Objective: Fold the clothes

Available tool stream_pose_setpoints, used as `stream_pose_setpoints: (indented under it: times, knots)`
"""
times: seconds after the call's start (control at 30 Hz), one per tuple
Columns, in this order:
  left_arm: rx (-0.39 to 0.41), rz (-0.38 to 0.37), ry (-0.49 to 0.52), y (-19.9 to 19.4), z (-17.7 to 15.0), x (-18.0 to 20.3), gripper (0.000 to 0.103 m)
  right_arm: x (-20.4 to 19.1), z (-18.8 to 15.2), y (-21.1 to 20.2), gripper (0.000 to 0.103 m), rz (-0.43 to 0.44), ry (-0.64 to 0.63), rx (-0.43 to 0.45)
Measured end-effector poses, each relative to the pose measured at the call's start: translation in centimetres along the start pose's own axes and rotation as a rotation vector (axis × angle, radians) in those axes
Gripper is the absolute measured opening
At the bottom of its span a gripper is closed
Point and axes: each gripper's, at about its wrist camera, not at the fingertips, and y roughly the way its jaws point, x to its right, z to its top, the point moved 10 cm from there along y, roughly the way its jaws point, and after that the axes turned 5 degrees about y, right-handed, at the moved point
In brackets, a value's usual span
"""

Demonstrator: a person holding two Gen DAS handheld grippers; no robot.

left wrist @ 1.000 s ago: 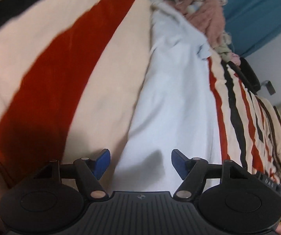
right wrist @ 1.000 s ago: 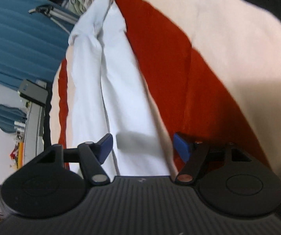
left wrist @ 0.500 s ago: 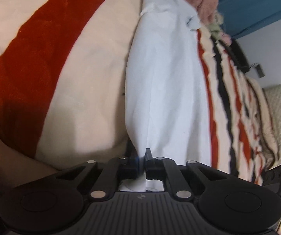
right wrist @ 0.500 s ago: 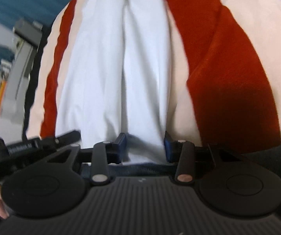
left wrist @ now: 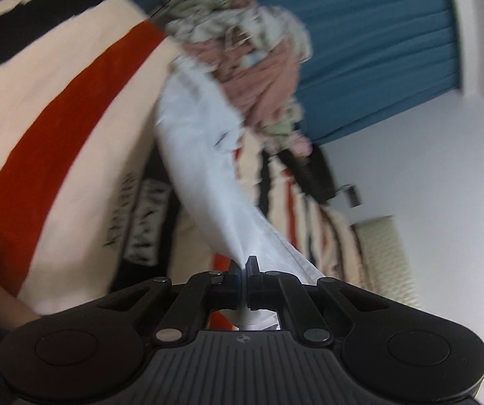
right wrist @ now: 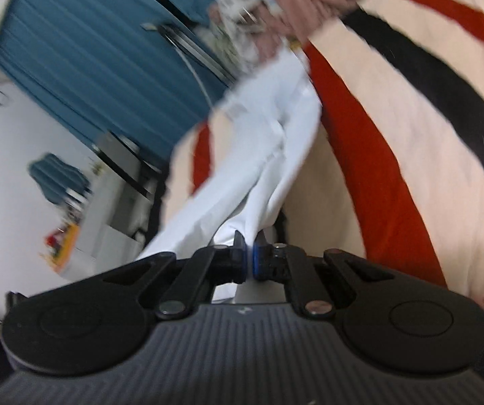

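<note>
**Both grippers pinching the white garment**

My left gripper (left wrist: 243,266) is clamped on one near corner of the white garment (left wrist: 204,155); my right gripper (right wrist: 248,248) grips the other. The cloth hangs taut above the striped blanket (right wrist: 393,155), its far end by the clothes pile (left wrist: 258,64).

garment: white garment (left wrist: 204,182), thin cloth
state: near edge lifted, pinched at two points
pose: stretched in a long sagging band
place: far end on striped blanket (left wrist: 73,108)
</note>
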Motion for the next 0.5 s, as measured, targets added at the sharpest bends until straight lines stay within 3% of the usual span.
stream_pose_setpoints:
  times: [0.13,0.27,0.37,0.5]
  knots:
    - [-0.007,-0.026,0.004,-3.2,-1.7,2.1,0.002,-2.0,0.1,-3.1,0.007,0.031,-0.033,0.019]
    - [-0.067,0.023,-0.009,-4.2,-4.7,0.7,0.002,0.4,-1.9,-2.1,0.007,-0.012,0.026,-0.031]
    - [-0.091,0.05,-0.049,-2.5,-4.2,-1.4,0.002,2.8,-3.0,-0.4,0.007,-0.051,0.066,-0.062]
    - [-0.068,0.107,-0.067,1.5,-1.0,-3.4,0.002,4.3,-1.3,3.6,0.007,-0.073,0.133,-0.067]
